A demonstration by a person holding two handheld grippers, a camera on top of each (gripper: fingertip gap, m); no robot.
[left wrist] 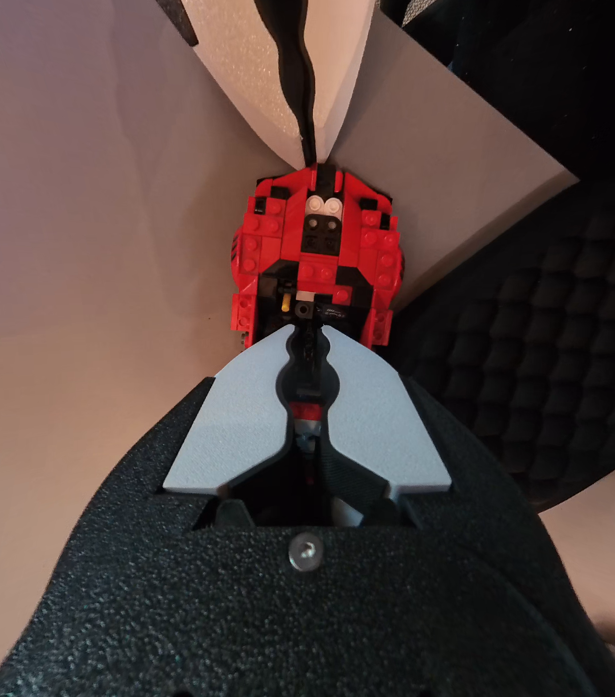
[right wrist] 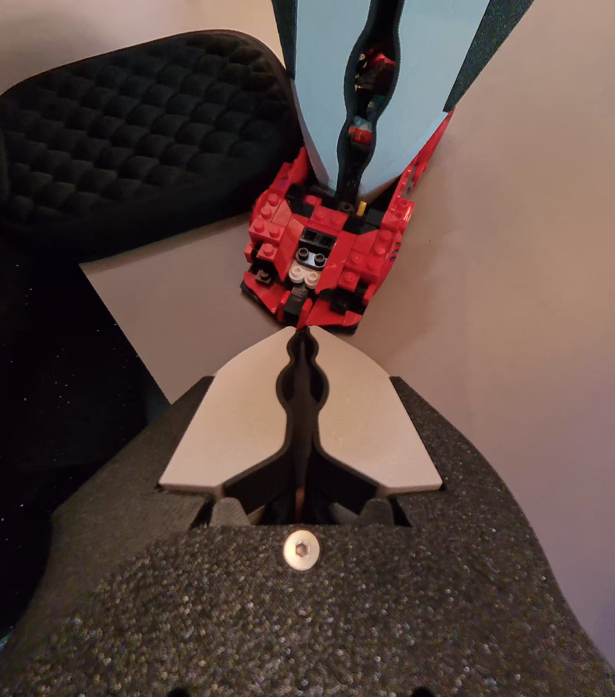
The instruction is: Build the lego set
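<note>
A red and black lego car [left wrist: 313, 256] lies on the pale table [left wrist: 72, 264], with white and black studded pieces down its middle. My left gripper [left wrist: 308, 329] is shut on the car's rear middle section; black and red parts show between its blue-grey fingers [left wrist: 245, 407]. My right gripper [right wrist: 303, 329] is shut on the tip of the car's nose [right wrist: 321, 264]. In the left wrist view the right gripper [left wrist: 313, 166] meets the car from the far side. In the right wrist view the left gripper [right wrist: 345, 196] covers the car's rear.
A black egg-crate foam pad [right wrist: 128, 132] lies beside the car at the table's corner, and it also shows in the left wrist view [left wrist: 543, 339]. The table edge [right wrist: 125, 332] runs close to the car, with dark floor [right wrist: 34, 377] beyond it. Across from one pair of fingers to the other is roughly 8 centimeters.
</note>
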